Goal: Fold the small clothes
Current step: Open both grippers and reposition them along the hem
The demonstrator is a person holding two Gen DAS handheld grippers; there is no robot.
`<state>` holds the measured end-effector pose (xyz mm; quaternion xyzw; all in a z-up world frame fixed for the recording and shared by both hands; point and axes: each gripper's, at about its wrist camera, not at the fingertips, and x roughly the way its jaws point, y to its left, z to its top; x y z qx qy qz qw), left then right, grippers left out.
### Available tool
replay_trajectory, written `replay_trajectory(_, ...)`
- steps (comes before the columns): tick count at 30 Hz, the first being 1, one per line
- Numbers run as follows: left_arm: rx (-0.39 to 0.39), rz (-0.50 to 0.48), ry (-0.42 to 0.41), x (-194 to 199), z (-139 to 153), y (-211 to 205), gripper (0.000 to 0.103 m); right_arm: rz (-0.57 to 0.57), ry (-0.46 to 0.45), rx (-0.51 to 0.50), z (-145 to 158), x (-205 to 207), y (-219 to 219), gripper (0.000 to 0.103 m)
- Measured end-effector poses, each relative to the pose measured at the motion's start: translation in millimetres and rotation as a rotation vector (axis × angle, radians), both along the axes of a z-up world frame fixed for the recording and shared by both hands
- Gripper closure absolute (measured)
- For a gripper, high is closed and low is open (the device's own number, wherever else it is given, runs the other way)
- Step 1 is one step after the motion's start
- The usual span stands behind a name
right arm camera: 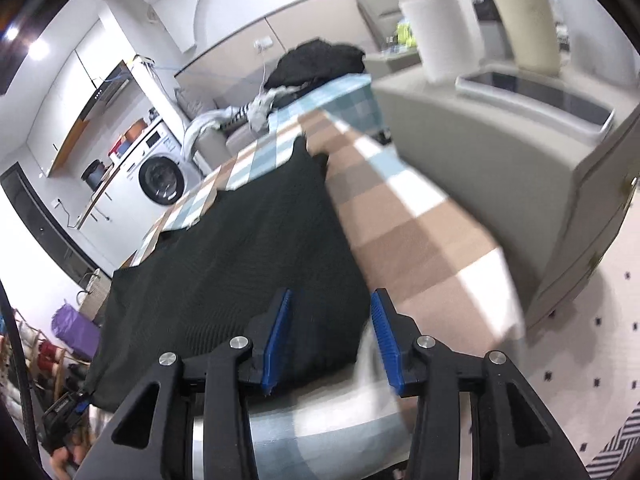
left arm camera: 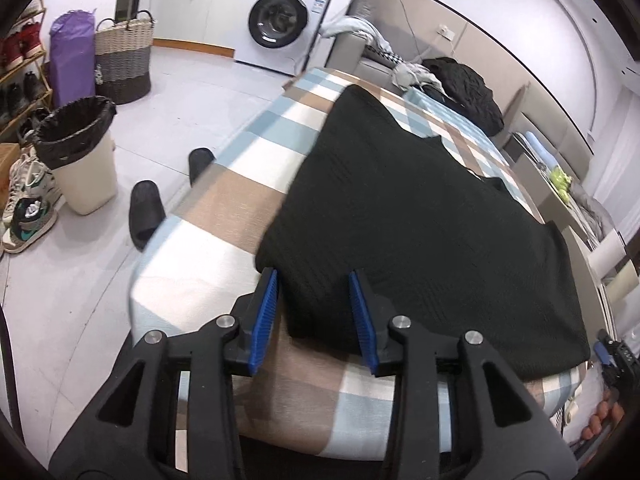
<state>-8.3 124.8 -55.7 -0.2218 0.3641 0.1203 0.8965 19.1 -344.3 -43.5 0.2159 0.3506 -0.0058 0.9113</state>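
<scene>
A black knit garment (left arm camera: 420,220) is being shown lying flat on a checked cloth-covered table (left arm camera: 224,208), its near corners sitting between the parted jaws of the left gripper (left arm camera: 316,320) and the right gripper (right arm camera: 330,338), neither of which is pinching it. It is being judged soft, light and limp, best taken at those near hem corners. Its far end is being blurred and foreshortened, so sleeves and neckline cannot be made out.

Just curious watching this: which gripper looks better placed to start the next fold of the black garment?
Roughly even, slightly the left gripper: its open jaws straddle the near hem of the black garment. The right gripper sits at the corner.
</scene>
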Motion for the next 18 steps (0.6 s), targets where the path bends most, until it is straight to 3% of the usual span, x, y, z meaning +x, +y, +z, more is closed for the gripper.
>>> replay_trajectory(4, 0.034, 0.054, 0.007, -8, -1, 11, 0.069, 0.054, -0.032, -0.005, 11, 0, 12, 0.059)
replay_trajectory(9, -0.046, 0.036, -0.002, -12, -2, 19, 0.069, 0.142, -0.044, -0.007, 13, 5, 39, 0.055)
replay_trajectory(12, -0.063, 0.005, -0.005, -10, -3, 15, 0.055, 0.198, -0.052, -0.012, 13, 8, 55, 0.053)
replay_trajectory(18, -0.062, -0.008, 0.01, 5, -10, 3, 0.05, 0.259, -0.062, -0.045, 13, 14, 74, 0.05)
